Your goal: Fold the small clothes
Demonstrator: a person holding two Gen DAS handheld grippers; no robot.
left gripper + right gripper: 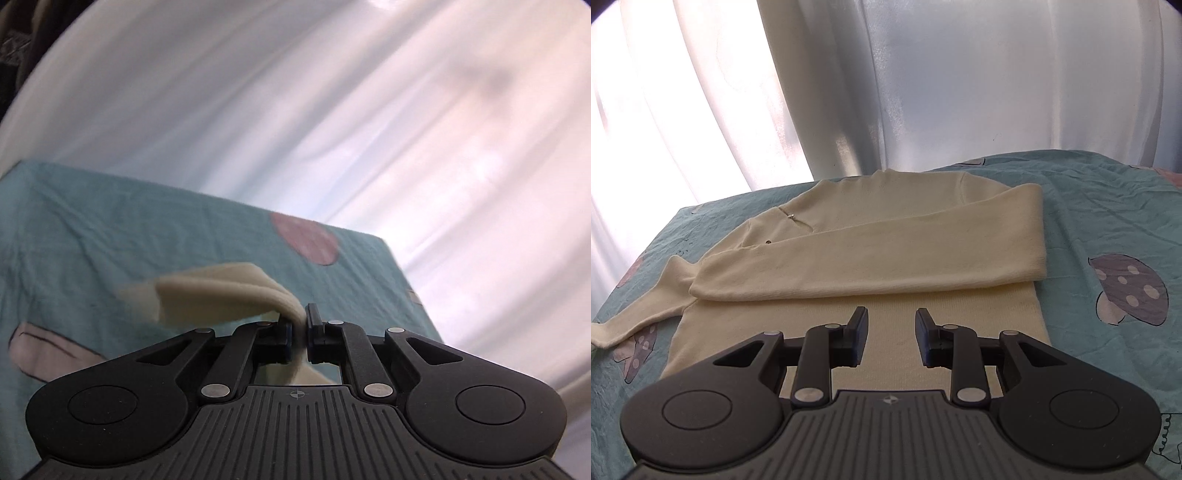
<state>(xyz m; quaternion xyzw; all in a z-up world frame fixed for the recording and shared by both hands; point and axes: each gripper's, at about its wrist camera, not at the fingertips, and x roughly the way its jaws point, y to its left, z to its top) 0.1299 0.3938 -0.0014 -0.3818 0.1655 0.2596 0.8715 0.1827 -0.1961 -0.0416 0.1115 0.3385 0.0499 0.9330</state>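
Note:
A cream knit sweater lies flat on a teal bedsheet. One sleeve is folded across the body. The other sleeve stretches out to the left. My right gripper is open and empty, hovering just above the sweater's lower body. My left gripper is shut on the end of a cream sleeve, held above the sheet.
White curtains hang behind the bed; they fill the upper left wrist view. The sheet has mushroom prints and a pink spot. The bed's edge is to the right in the left wrist view.

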